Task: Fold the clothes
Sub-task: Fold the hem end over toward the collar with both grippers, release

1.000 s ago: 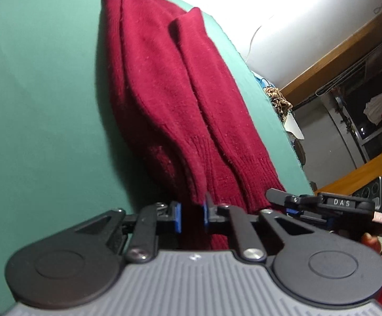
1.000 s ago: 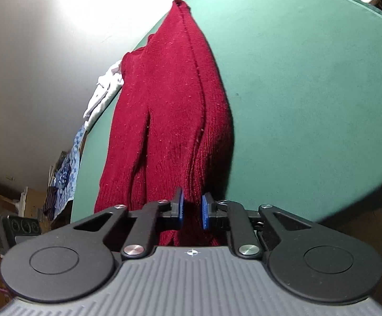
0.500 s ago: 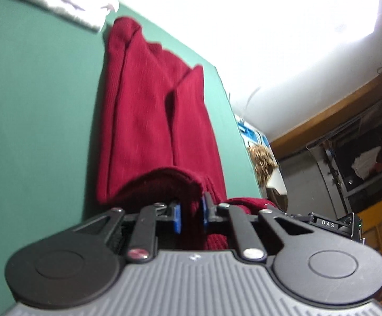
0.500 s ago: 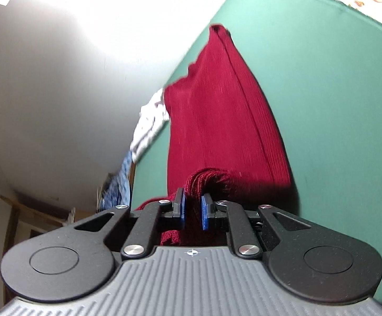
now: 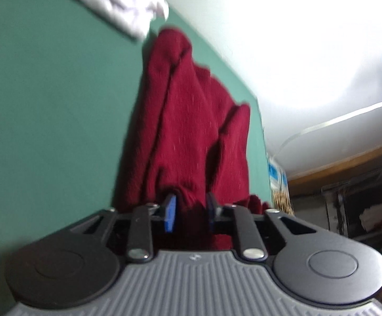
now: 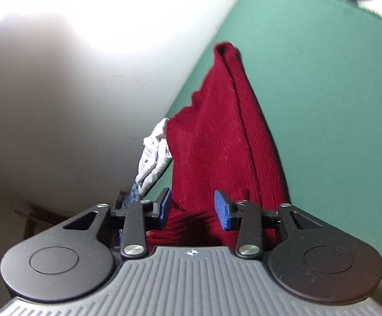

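Left wrist view: my left gripper (image 5: 189, 209) and right gripper (image 6: 192, 208) have just been opening, red sweater (image 5: 191, 131) loose between; green table (image 5: 46, 105) edge close, near hem hidden.

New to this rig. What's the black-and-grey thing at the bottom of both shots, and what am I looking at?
No robot here: a person holds a two-finger gripper in each hand, each with a fisheye camera looking along its fingers. One picture is from the left gripper, the other from the right gripper. A dark red sweater lies on a green table, partly folded, with a white cloth beyond it. Both grippers' jaws have just been opening; the sweater's folded edge sits between the blue pads, which look clear of it. Neither grips it.
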Action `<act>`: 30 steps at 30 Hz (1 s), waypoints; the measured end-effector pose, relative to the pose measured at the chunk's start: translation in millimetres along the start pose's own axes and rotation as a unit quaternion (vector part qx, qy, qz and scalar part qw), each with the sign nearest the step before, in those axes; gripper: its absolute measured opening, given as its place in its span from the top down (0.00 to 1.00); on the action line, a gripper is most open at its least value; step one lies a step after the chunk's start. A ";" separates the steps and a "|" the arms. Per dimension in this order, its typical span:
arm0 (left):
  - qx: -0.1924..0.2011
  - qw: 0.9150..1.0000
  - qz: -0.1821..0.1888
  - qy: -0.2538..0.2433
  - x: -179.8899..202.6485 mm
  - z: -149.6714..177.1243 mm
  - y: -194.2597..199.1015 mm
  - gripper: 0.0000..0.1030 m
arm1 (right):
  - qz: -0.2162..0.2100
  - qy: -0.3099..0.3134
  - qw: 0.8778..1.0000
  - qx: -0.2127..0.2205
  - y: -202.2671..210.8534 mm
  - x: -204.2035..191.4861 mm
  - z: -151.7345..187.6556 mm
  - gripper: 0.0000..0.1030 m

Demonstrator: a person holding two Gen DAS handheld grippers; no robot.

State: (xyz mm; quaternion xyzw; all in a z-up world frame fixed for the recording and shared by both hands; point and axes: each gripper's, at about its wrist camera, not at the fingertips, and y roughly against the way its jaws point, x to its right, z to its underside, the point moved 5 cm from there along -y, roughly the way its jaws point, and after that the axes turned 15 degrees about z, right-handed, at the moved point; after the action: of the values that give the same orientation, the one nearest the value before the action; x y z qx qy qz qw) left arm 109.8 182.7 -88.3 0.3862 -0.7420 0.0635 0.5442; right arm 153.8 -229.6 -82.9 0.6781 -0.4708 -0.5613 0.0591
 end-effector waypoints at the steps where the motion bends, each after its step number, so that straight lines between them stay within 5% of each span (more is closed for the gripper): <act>1: 0.016 1.000 -0.001 -0.016 5.1 -3.2 10.7 0.28 | 0.006 0.026 1.000 0.010 6.0 -2.5 -1.2 0.60; 3: 0.030 0.998 -0.002 -0.047 15.5 -5.8 26.1 0.09 | 0.030 0.092 0.995 0.022 14.5 -7.7 4.6 0.59; 8: -0.007 0.992 -0.057 -0.115 19.5 19.8 23.6 0.12 | 0.085 0.259 0.962 0.025 7.5 -25.3 37.9 0.59; 11: -0.047 0.989 -0.089 -0.111 0.1 45.0 -7.3 0.16 | 0.135 0.312 0.940 0.043 -14.7 -27.6 45.3 0.59; 13: -0.071 0.985 -0.109 -0.114 -7.4 58.5 -26.5 0.30 | 0.148 0.327 0.932 0.045 -23.3 -28.8 46.2 0.59; 17: -0.095 0.974 -0.140 -0.150 -6.4 74.1 -45.0 0.58 | 0.155 0.350 0.923 0.049 -29.1 -33.0 44.4 0.81; 19: -0.092 0.980 -0.127 -0.122 -5.7 69.4 -37.4 0.77 | 0.155 0.346 0.924 0.056 -30.8 -38.0 40.4 0.89; 21: -0.082 0.985 -0.118 -0.098 -4.0 65.3 -26.1 0.79 | 0.138 0.321 0.935 0.067 -26.3 -43.6 33.5 0.90; 24: -0.086 0.981 -0.130 -0.112 1.4 73.3 -17.7 0.79 | 0.141 0.313 0.936 0.082 -26.6 -41.8 29.1 0.89; 26: -0.087 0.981 -0.138 -0.104 -5.1 74.9 -16.6 0.68 | 0.165 0.316 0.932 0.062 -39.7 -30.1 32.0 0.82; 30: -0.078 0.983 -0.139 -0.097 -6.2 65.9 -4.5 0.63 | 0.158 0.312 0.934 0.080 -32.4 -26.9 30.6 0.72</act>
State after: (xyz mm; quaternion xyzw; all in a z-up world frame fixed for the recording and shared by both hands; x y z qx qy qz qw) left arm 63.4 148.8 -121.4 0.4465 -0.7329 -0.1082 0.5018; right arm 149.4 -179.1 -94.7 0.7384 -0.5729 -0.2656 0.2366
